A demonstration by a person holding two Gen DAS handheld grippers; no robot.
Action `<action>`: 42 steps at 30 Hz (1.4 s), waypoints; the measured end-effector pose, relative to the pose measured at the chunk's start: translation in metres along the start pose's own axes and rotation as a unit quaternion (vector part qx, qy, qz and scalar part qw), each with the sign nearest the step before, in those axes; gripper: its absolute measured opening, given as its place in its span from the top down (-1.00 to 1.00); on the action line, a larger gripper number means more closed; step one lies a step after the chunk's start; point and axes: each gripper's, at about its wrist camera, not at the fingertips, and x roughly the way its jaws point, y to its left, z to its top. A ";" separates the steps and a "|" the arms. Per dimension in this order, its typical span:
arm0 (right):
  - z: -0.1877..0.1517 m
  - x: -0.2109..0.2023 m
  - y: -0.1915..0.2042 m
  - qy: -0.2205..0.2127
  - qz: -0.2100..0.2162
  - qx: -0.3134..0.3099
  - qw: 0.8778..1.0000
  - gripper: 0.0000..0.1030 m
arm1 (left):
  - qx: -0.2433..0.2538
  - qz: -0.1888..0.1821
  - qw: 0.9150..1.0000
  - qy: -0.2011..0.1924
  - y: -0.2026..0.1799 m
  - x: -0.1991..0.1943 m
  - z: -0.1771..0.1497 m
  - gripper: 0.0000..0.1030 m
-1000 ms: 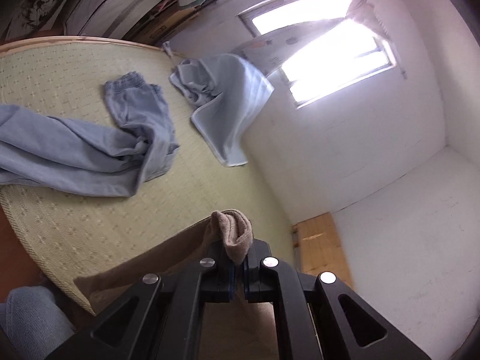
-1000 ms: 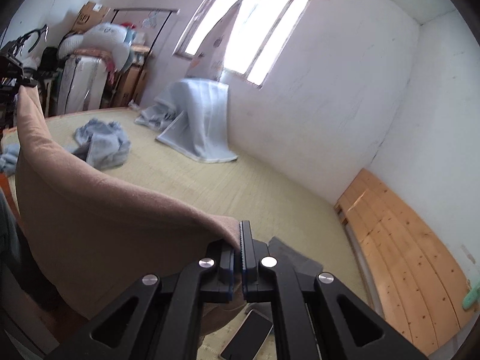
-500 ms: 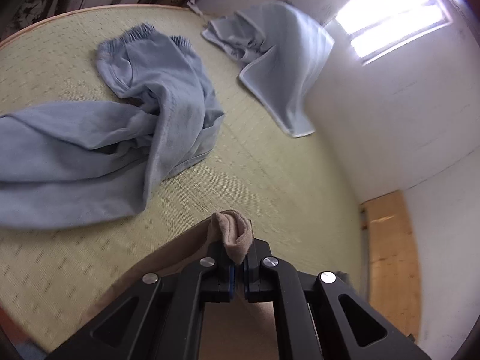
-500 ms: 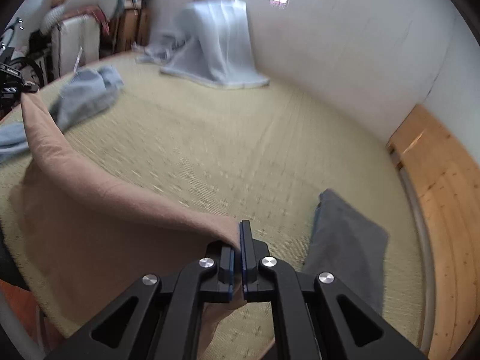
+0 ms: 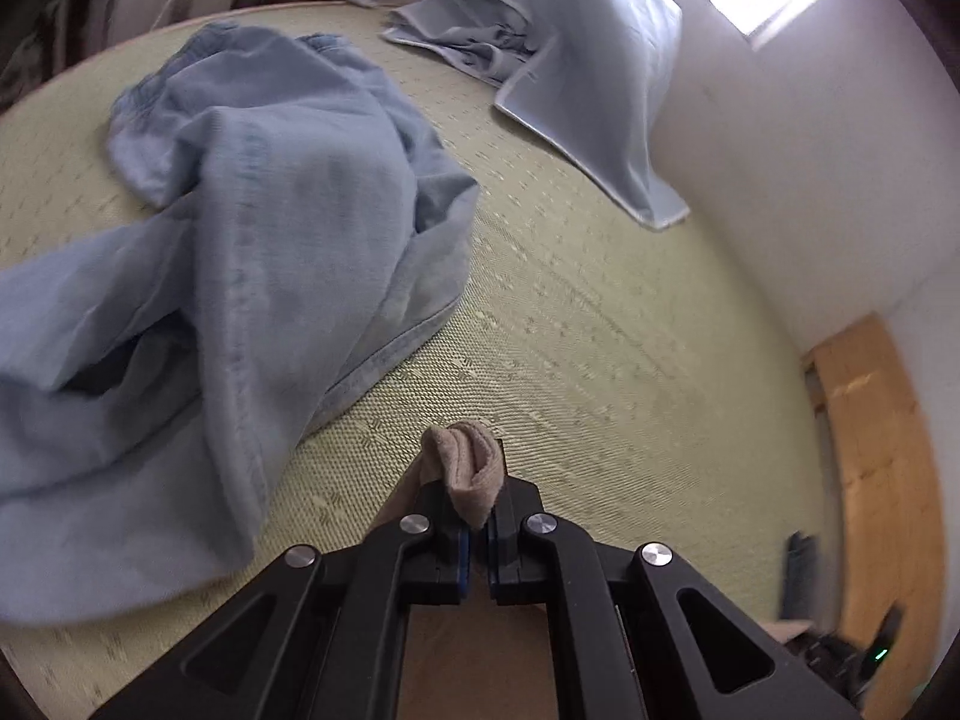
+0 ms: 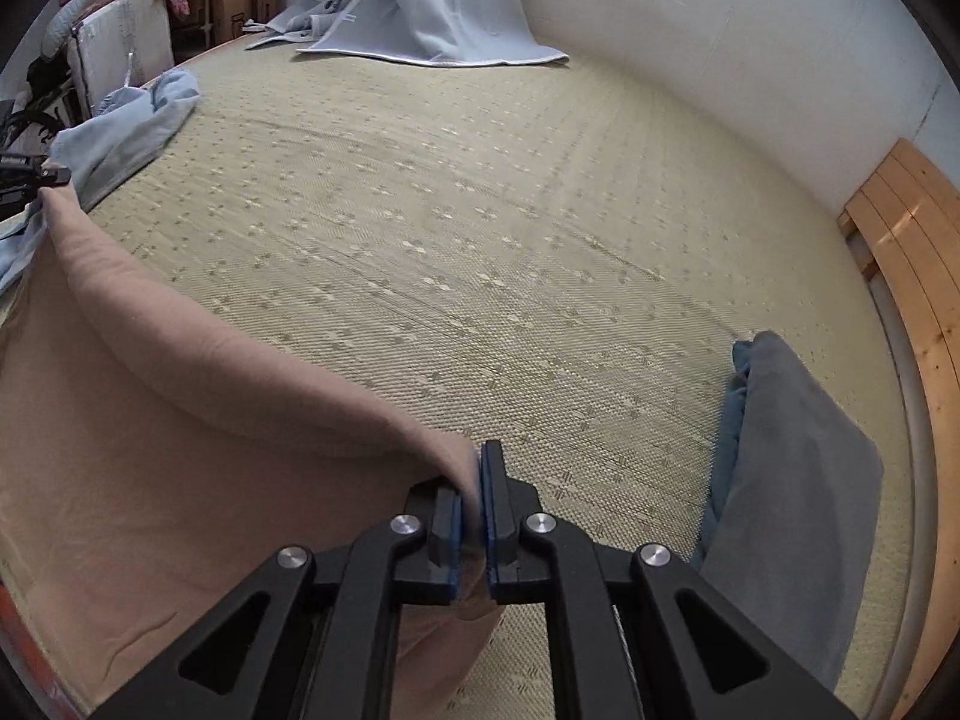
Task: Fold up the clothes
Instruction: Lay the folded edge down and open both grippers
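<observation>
A tan garment [image 6: 180, 420] hangs stretched between my two grippers above the woven green mat [image 6: 480, 210]. The right gripper [image 6: 471, 474] pinches one corner of it; its jaws are just starting to open, with the cloth still between the blue pads. My left gripper [image 5: 474, 483] is shut on the other corner, a bunched fold of the tan garment [image 5: 462, 450] poking out past its tips. That left gripper [image 6: 30, 180] also shows at the far left of the right wrist view, holding the upper edge.
Crumpled light blue trousers [image 5: 240, 240] lie on the mat left of the left gripper. A pale blue blanket [image 5: 570, 60] leans on the white wall. A folded grey-blue garment [image 6: 780, 480] lies to my right, beside a wooden board [image 6: 918, 300].
Both grippers have come down and forward toward the mat and tilted downward, carrying the tan garment. The window has left the right wrist view, and the blue trousers loom larger.
</observation>
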 end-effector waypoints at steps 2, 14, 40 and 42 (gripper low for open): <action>0.000 0.008 -0.003 0.002 -0.012 0.011 1.000 0.65 | 0.011 0.003 1.000 0.000 0.000 0.005 -0.001 0.95; -0.011 -0.030 0.006 -0.083 -0.068 0.080 0.991 0.22 | 0.068 -0.014 0.997 -0.032 -0.009 -0.017 -0.001 0.19; 0.081 0.069 0.200 -0.020 0.141 0.044 0.989 0.25 | 0.037 -0.004 0.999 0.023 0.065 -0.112 -0.095 -0.35; 0.092 0.076 0.199 -0.012 0.135 0.062 0.989 0.25 | 0.031 -0.007 0.999 0.029 0.071 -0.115 -0.103 -0.35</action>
